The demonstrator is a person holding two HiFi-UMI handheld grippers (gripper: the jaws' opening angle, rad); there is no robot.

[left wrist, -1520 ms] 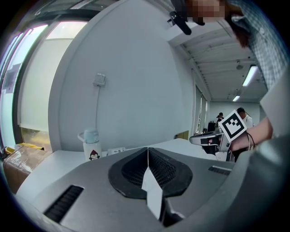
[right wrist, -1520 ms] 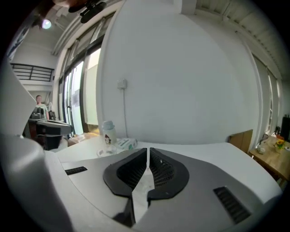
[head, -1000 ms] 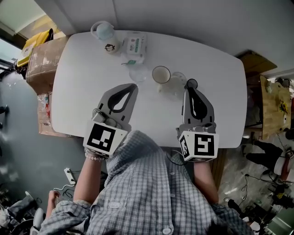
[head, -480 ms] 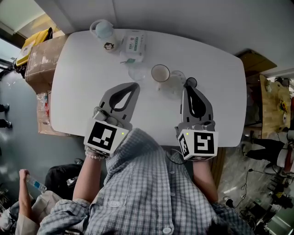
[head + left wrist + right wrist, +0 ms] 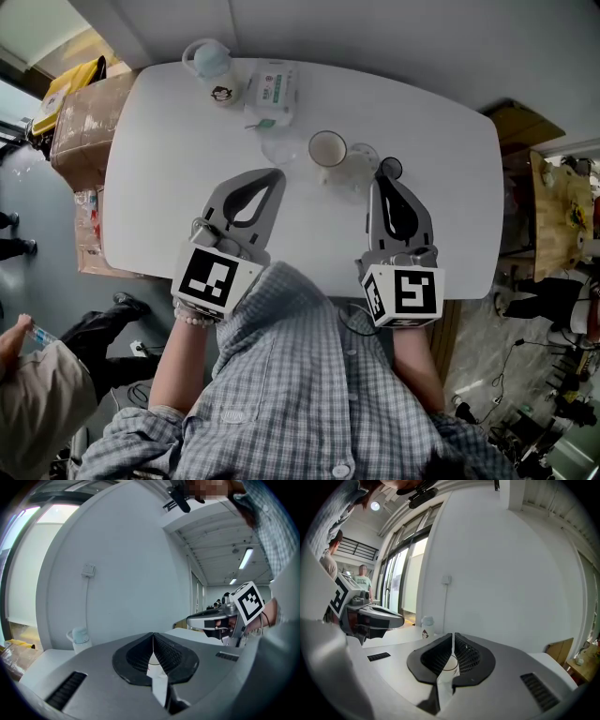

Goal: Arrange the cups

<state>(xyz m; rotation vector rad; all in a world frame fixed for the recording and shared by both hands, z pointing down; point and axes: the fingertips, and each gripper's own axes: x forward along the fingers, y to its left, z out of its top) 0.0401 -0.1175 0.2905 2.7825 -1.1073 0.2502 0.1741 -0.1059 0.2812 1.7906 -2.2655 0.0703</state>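
On the white table (image 5: 159, 187) stand a paper cup (image 5: 328, 150), a clear plastic cup (image 5: 280, 150) to its left and another clear cup (image 5: 361, 159) to its right. A small dark-rimmed round thing (image 5: 390, 170) sits just past my right gripper (image 5: 385, 182). That gripper is shut and empty; behind its closed jaws (image 5: 453, 641) the paper cup (image 5: 450, 665) shows. My left gripper (image 5: 273, 175) lies near the clear cup, also shut with nothing in it (image 5: 153, 638).
At the table's far left stand a bottle with a pale blue lid (image 5: 212, 62), a small printed cup (image 5: 225, 95) and a tissue pack (image 5: 273, 94). A cardboard box (image 5: 80, 117) sits off the left edge, a wooden table (image 5: 558, 216) off the right.
Neither gripper has moved and the cups stand where they were. A person on the floor at the lower left has shifted.
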